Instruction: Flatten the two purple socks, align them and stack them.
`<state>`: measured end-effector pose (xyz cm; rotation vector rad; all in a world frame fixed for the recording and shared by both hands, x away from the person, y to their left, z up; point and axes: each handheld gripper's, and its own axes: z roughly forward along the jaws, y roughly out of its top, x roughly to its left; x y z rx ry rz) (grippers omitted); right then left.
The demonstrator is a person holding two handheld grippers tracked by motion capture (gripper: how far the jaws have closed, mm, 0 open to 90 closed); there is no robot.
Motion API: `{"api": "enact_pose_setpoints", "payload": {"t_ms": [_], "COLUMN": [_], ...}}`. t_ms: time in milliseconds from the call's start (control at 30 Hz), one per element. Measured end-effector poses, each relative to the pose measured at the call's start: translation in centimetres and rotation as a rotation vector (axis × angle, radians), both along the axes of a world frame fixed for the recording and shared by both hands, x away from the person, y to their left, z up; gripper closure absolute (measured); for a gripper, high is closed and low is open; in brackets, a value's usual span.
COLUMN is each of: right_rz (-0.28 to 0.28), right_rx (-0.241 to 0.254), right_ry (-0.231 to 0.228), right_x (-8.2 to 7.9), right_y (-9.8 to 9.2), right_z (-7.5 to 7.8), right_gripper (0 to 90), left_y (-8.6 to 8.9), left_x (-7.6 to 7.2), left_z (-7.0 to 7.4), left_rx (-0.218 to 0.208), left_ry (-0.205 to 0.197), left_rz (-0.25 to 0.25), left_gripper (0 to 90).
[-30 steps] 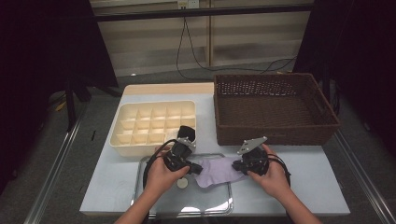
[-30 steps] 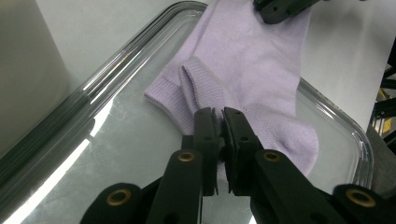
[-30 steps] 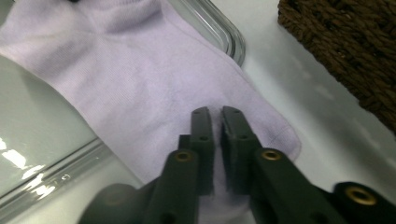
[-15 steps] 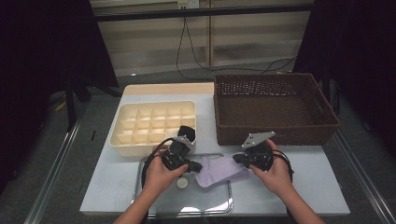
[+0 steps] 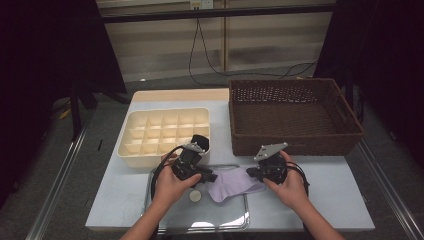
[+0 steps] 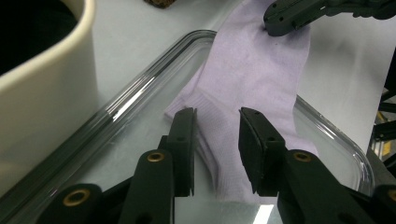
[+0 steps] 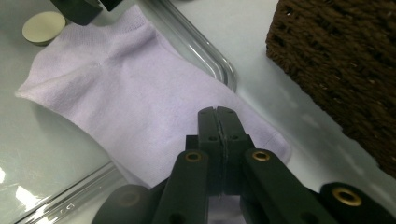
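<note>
Two tools flank the sock (image 5: 234,183); its toe overhangs the tray (image 5: 165,220) rim.

Dim room, pale rectangular tabletop (image 5: 325,195) with light wood edge, grey floor (image 5: 45,165), slatted pale back wall (image 5: 160,45), black cables (image 5: 200,55) trailing down, dark sides

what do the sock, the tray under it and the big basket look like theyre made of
Sock: soft lilac knit fabric, fine ribbed weave, matte. Tray: clear glossy plastic or glass, see-through with bright glints on its rim. Basket: dark brown woven wicker or rattan-like strands, matte.
</note>
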<state>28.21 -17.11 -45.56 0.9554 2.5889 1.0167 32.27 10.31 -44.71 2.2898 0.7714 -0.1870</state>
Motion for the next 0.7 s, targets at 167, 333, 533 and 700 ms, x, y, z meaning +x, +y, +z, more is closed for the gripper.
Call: {"api": "enact_pose_setpoints", "payload": {"t_ms": [167,333,533,700], "right_rz": [0.001,0.002,-0.013,-0.028], "right_rx": [-0.007,-0.007,0.023,0.05], "right_ry": [0.006,0.003,-0.02,-0.04], "right_x": [0.0,-0.1,-0.2,-0.1], "right_y": [0.2,0.2,-0.2,-0.5], "right_z": [-0.3,-0.2,0.7,1.1], "right_gripper": [90.0,90.0,90.0,90.0], "left_y": [-0.6,-0.9,-0.4,-0.3], "left_x": [0.2,0.3,0.1,-0.2], "left_z": [-0.9,-0.8,0.0,0.6], "left_rx": [0.048,0.082,0.047,0.03], "left_ry": [0.003,0.013,0.034,0.03], "left_rz": [-0.02,-0.051,-0.022,-0.018], "left_gripper": [68.7,84.3,89.4,89.6]}}
